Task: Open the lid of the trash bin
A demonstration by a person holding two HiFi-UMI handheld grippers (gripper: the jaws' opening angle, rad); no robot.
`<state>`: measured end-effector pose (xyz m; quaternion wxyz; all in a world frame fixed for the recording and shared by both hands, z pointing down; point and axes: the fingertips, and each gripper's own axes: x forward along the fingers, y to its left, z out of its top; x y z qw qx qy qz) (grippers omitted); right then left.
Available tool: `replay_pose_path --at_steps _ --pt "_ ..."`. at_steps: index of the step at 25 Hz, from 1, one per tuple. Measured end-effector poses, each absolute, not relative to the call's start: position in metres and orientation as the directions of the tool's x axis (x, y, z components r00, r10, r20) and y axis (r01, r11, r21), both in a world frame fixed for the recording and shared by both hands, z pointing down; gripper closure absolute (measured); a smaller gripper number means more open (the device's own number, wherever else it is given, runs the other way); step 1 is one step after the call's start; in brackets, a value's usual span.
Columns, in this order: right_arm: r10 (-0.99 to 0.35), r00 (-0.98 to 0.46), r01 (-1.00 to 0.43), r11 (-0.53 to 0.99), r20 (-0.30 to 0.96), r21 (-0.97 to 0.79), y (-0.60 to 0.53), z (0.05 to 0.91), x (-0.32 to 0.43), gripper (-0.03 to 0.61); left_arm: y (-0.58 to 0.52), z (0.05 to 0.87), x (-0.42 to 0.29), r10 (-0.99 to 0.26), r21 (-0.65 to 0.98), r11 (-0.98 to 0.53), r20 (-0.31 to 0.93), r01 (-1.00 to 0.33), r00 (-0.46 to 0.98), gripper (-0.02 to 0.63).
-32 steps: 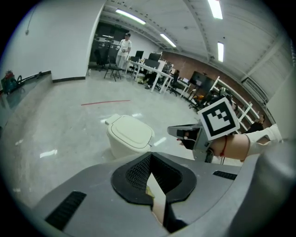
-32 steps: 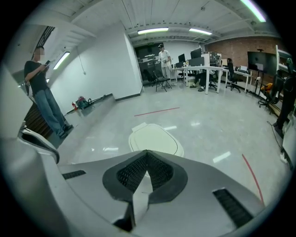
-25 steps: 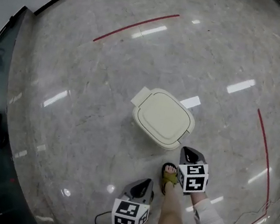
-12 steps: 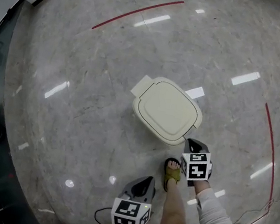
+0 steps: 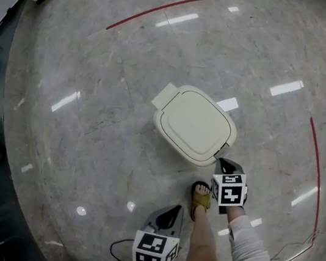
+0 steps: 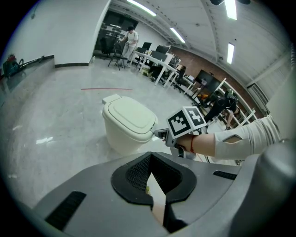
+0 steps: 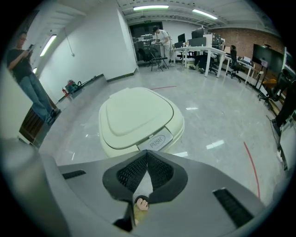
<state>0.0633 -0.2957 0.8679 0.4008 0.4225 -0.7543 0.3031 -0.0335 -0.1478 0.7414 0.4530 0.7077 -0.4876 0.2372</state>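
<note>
place: open-plan office | evidence: desks (image 7: 203,48), office chairs (image 7: 232,63), monitors (image 7: 262,54), polished stone floor (image 5: 95,91)

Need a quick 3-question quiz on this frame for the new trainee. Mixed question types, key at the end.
1. True or false: the lid of the bin is open.
2. The right gripper has its jaws: A) wide apart; B) shut on the lid; C) together, holding nothing.
3. Fill in: the button on the bin's front edge, just ahead of the right gripper, reads ____.

Key: 1 false; 2 C; 3 PUSH.
</note>
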Motion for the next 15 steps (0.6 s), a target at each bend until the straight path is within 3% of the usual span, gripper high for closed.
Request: replay_pose_path --at_steps 15 --pt "-0.416 -0.314 -0.89 0.443 0.853 -0.111 -0.2955 0.8708 0.0651 0.58 -0.1471 0.7427 -0.0375 -0.485 0.415 -0.094 0.775 -0.905 0.406 0.611"
